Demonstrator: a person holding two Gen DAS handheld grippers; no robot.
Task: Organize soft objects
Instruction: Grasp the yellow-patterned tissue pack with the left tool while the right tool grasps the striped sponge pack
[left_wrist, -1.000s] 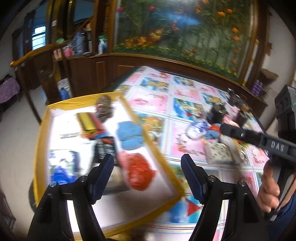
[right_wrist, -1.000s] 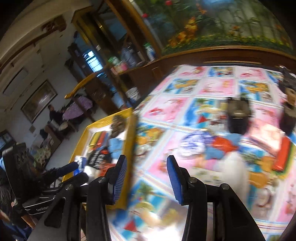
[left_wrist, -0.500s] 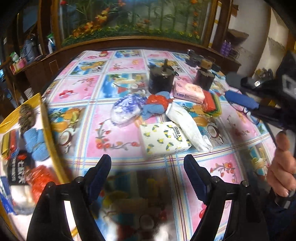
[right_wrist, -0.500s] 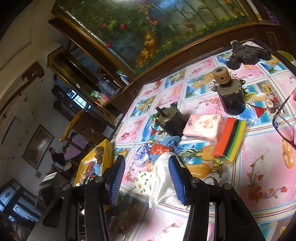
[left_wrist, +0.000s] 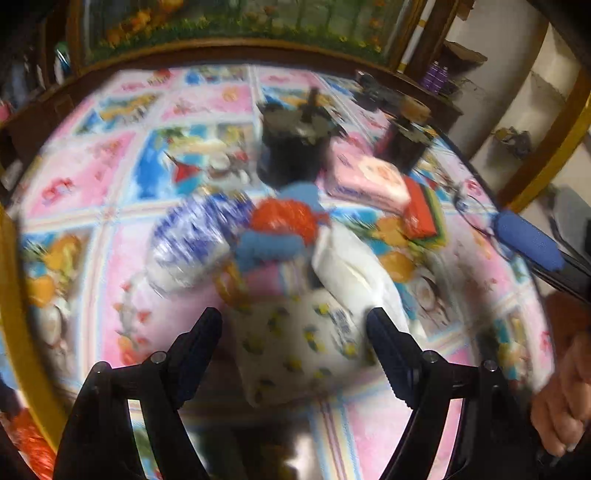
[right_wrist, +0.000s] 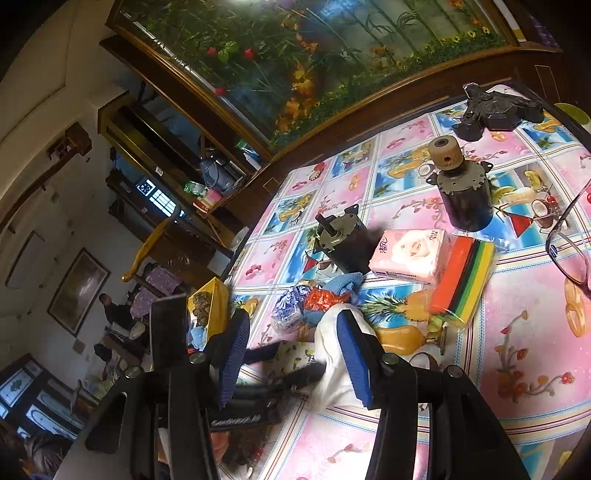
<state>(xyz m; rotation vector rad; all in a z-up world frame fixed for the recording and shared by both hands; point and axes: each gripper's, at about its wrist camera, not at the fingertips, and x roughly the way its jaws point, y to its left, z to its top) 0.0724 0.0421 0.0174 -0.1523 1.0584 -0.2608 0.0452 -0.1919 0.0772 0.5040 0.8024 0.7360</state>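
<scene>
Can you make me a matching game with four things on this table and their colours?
Things:
1. tissue pack
2. sponge stack
3. crinkly bag
4. lemon-print pack

Colours:
A. white with little yellow spots
B. shiny red-orange
C. pink with a flower picture
D. stripes of orange, black, green and yellow

Right pairs: 1-C, 2-D, 3-B, 4-A.
</scene>
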